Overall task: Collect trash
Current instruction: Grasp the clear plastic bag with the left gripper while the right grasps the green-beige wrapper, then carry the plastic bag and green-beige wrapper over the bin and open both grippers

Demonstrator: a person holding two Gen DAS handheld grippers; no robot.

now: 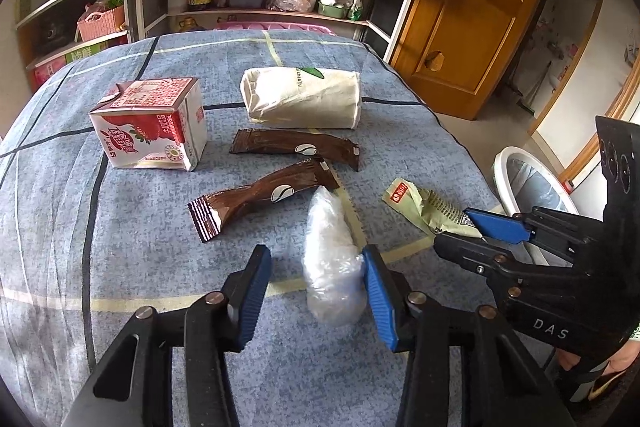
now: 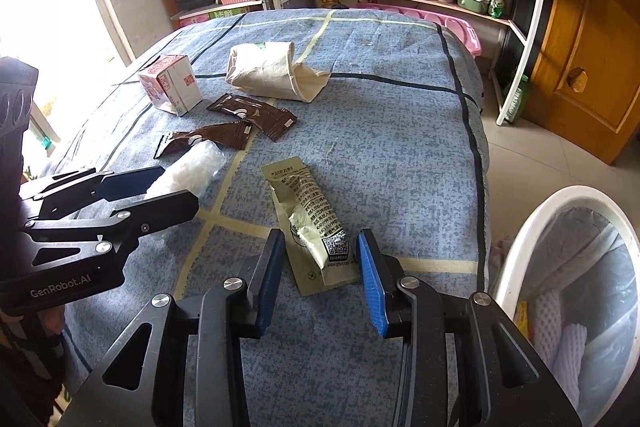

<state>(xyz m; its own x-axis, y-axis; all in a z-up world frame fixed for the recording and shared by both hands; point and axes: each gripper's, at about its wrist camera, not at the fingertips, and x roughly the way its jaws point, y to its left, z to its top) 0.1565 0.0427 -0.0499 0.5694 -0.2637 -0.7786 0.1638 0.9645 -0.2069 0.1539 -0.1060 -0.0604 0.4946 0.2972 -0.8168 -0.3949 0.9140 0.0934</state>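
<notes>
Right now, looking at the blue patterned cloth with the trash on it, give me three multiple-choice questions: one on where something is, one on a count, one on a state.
1. Where does the white round bin stand?
A. On the floor by the table's edge, on the right gripper's side
B. On the cloth beside the carton
C. On the shelf

2. How many brown coffee sachets lie on the cloth?
A. One
B. Two
C. Four

3. What sits between the left gripper's blue fingers?
A. The red-and-white strawberry milk carton
B. Nothing
C. The crumpled clear plastic bag

Answers:
1 A, the bin's rim shows below the blue patterned cloth on the right.
2 B, one sachet lies behind the other.
3 C, the bag lies in the gap against one finger; the carton stands farther back.
</notes>
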